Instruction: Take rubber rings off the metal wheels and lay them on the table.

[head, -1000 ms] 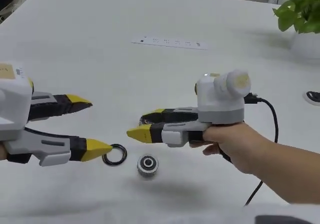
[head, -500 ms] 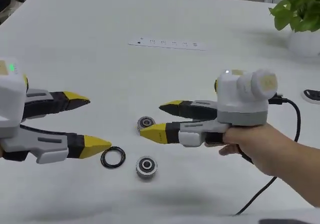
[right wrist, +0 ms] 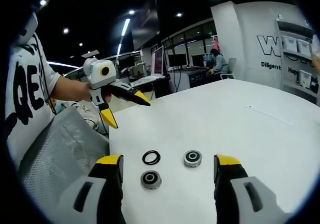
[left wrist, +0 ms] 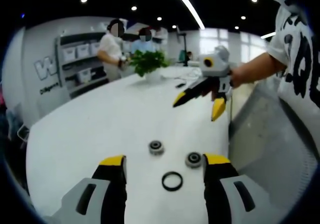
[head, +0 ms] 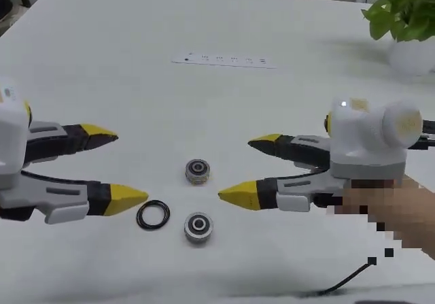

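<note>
Two small metal wheels lie on the white table [head: 136,66], one farther [head: 197,171] and one nearer [head: 198,226]. A loose black rubber ring [head: 153,215] lies flat beside the nearer wheel. My left gripper [head: 130,168] hovers open to their left, with nothing between its jaws. My right gripper [head: 235,167] hovers open on their right, also holding nothing. In the left gripper view the ring [left wrist: 172,181] and both wheels [left wrist: 156,147] [left wrist: 193,159] sit just ahead of the left gripper [left wrist: 164,160]. The right gripper view has the ring [right wrist: 151,157] and wheels [right wrist: 192,158] [right wrist: 150,179] ahead of the right gripper [right wrist: 168,160].
A white power strip [head: 224,60] lies farther back on the table. A green plant [head: 401,8] in a white pot stands at the back right. A black cable [head: 353,273] trails from the right gripper. A mesh chair [right wrist: 65,149] stands off the table's near edge.
My right gripper has drawn back to the right, away from the wheels, uncovering the farther wheel. The left gripper, ring and wheels have stayed in place.
</note>
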The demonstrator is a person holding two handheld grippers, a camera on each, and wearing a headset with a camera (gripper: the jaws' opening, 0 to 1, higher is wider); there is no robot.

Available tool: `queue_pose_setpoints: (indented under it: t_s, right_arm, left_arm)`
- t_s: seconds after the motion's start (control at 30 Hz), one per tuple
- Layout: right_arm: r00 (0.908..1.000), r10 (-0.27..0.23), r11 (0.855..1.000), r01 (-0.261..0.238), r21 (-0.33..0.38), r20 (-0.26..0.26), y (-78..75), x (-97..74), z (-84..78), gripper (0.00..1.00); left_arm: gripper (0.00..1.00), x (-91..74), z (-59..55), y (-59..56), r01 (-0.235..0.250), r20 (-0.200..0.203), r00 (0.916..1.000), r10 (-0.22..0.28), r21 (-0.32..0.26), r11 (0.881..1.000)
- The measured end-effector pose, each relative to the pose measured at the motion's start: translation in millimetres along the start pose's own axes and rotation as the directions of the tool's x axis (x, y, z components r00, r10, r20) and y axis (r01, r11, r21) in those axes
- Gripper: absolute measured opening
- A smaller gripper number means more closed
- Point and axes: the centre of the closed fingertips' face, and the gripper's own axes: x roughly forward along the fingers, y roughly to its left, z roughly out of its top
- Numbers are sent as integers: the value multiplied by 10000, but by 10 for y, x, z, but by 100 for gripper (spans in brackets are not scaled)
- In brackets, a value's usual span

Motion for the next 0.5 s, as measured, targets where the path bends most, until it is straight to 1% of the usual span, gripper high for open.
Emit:
queue_pose_setpoints:
  t_s: [0.27, 0.4, 0.5]
  right_arm:
    - [9993, -239, 9993, 231, -279, -278, 13, -116, -132, 79]
    - [9987, -398, 9986, 386, -362, -326, -22, -178, -175, 82]
    - [9973, -554, 9967, 523, -622, -492, -29, -228, -224, 85]
  left_arm:
    - [65, -18, -24, -35, 9, -121, 9999, -7, 147, 9999]
    - [67, -39, -50, -39, -38, -197, 9998, 41, 188, 9998]
    - [68, -52, -65, -39, -78, -223, 9997, 82, 161, 9998]
